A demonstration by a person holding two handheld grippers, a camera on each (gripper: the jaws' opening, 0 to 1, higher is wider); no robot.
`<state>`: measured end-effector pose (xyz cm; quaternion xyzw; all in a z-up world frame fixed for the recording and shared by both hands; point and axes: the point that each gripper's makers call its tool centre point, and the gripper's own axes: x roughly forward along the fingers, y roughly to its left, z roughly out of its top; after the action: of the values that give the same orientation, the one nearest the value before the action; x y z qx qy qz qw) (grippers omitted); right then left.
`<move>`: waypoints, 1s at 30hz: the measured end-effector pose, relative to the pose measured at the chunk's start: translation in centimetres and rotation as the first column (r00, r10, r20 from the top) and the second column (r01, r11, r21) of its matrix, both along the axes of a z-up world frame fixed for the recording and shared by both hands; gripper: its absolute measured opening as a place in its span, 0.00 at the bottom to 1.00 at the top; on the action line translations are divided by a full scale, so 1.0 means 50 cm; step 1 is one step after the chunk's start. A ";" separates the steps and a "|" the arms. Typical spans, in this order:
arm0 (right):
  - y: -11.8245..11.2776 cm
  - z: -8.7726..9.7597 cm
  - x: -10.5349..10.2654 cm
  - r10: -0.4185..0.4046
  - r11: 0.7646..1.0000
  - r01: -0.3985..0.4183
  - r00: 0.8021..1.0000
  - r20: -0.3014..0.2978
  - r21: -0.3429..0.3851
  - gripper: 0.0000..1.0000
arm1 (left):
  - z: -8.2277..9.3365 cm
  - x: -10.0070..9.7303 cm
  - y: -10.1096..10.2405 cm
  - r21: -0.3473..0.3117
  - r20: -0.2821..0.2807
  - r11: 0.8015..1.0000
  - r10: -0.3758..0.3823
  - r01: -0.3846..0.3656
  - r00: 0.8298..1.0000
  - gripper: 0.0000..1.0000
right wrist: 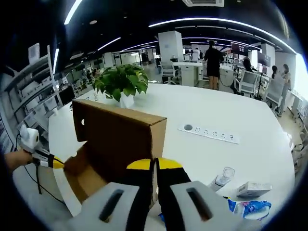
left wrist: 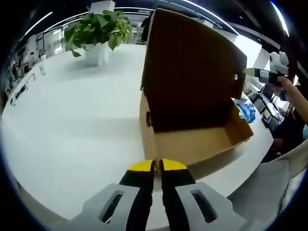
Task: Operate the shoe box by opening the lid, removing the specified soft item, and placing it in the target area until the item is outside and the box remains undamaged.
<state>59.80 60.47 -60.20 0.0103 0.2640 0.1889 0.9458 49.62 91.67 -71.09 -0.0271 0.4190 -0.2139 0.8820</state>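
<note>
Cardboard shoe box [left wrist: 192, 120] stands on the white table [left wrist: 72, 120], lid [left wrist: 192, 62] raised upright. Our left gripper [left wrist: 157, 166] and right gripper [right wrist: 155, 165] both have jaws together, holding nothing. We cannot see the soft item; we should part one gripper's jaws and reach inside gently, leaving the lid alone.

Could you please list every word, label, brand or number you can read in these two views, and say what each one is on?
No text can be read in either view.
Small white box on the table: any print is too blurred to read.
Blue packet beside it: markings blurred, unreadable.
Power strip: sockets visible, no legible lettering.
Cardboard shoe box: plain brown, no label visible on the faces shown.
</note>
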 end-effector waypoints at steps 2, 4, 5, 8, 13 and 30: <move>0.001 0.001 -0.009 0.003 1.000 -0.003 1.000 0.009 0.001 0.01 | 0.000 0.000 0.000 0.004 0.004 1.000 -0.003 0.003 1.000 0.02; 0.004 0.002 -0.019 0.014 1.000 -0.014 0.999 0.034 -0.022 0.01 | 0.000 0.000 0.000 0.007 0.006 1.000 -0.006 0.006 1.000 0.02; 0.006 0.001 -0.026 0.016 1.000 -0.015 0.999 0.044 -0.025 0.01 | 0.001 0.000 0.000 0.009 0.008 1.000 -0.008 0.008 1.000 0.02; 0.008 0.001 -0.038 0.009 1.000 -0.008 0.998 0.059 -0.024 0.01 | 0.001 -0.001 -0.001 0.013 0.014 1.000 -0.010 0.010 1.000 0.02; 0.009 -0.001 -0.055 0.000 1.000 0.001 0.997 0.073 -0.011 0.01 | 0.002 -0.001 -0.001 0.015 0.021 1.000 -0.011 0.011 1.000 0.02; 0.022 -0.019 -0.111 0.027 0.997 -0.017 0.991 0.132 -0.074 0.02 | 0.033 0.004 0.001 0.049 0.080 0.998 -0.046 0.042 0.996 0.03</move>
<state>54.23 61.58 -61.14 -0.0397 0.2071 0.1898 0.9589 49.83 91.74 -69.45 0.0118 0.3881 -0.2244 0.8938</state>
